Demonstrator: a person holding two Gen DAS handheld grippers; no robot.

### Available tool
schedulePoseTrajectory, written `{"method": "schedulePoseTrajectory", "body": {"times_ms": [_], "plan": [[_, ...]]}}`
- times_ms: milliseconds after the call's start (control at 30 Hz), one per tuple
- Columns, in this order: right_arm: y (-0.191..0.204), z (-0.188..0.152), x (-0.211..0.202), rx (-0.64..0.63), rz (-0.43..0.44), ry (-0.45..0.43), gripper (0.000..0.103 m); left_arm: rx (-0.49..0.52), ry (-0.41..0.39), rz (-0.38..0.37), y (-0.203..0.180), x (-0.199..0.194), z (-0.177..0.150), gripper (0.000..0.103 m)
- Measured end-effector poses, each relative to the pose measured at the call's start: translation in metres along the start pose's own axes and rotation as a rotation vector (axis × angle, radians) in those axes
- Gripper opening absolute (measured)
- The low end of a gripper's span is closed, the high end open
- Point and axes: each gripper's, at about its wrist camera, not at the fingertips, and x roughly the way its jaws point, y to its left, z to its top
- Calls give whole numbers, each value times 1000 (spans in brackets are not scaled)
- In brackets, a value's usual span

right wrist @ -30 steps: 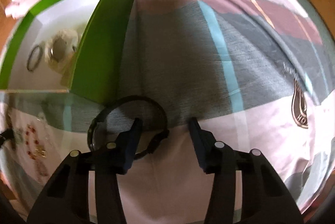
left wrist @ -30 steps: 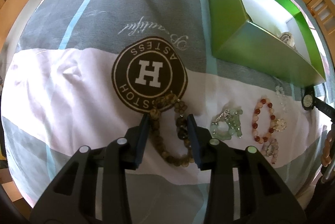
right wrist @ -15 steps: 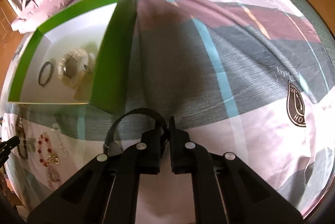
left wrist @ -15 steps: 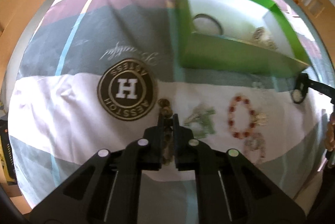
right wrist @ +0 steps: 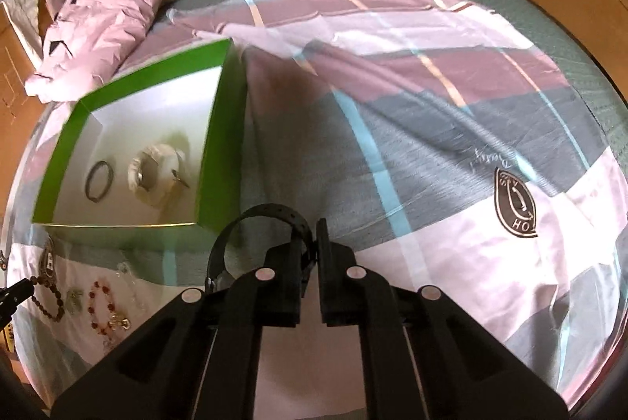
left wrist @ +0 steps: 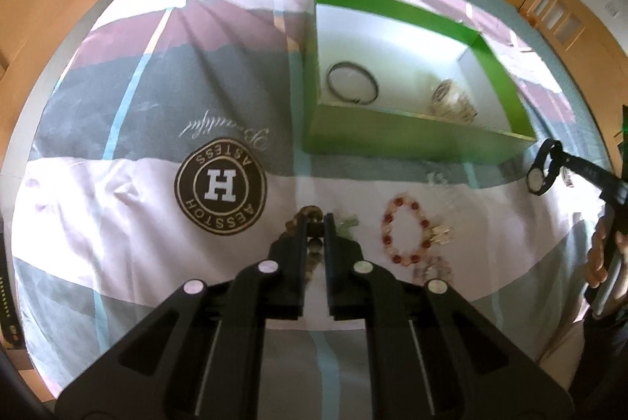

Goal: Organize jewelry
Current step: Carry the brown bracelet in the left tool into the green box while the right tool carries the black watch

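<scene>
While both tongs grip a piece, the left tongs [left wrist: 316, 223] pinching the brown bead bracelet [left wrist: 304, 214] and the right tongs [right wrist: 314, 239] the black watch [right wrist: 259, 223], the green box [left wrist: 412, 141] lies ahead on the bed [left wrist: 117, 223], nearer the right hand's side.

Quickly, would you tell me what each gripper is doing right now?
Left gripper: shut on the brown bead bracelet.
Right gripper: shut on the black watch.

Bright daylight, soft shadows, fisheye-bent edges, dark corners, slight motion blur
</scene>
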Motion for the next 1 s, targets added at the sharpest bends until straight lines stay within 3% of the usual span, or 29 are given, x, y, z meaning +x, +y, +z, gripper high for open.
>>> {"method": "schedulePoseTrajectory", "body": {"times_ms": [333, 533, 800, 1000], "plan": [[5, 3, -23, 3, -27, -104, 7, 10, -47, -20, -12, -20, 6, 7], [1, 12, -37, 60, 42, -135, 7, 13, -95, -52, -27, -37, 19, 7], [22, 20, -43, 60, 85, -145, 7, 88, -200, -67, -59, -68, 49, 7], [52, 32, -39, 26, 92, -160, 7, 75, -206, -68, -64, -69, 64, 7]]}}
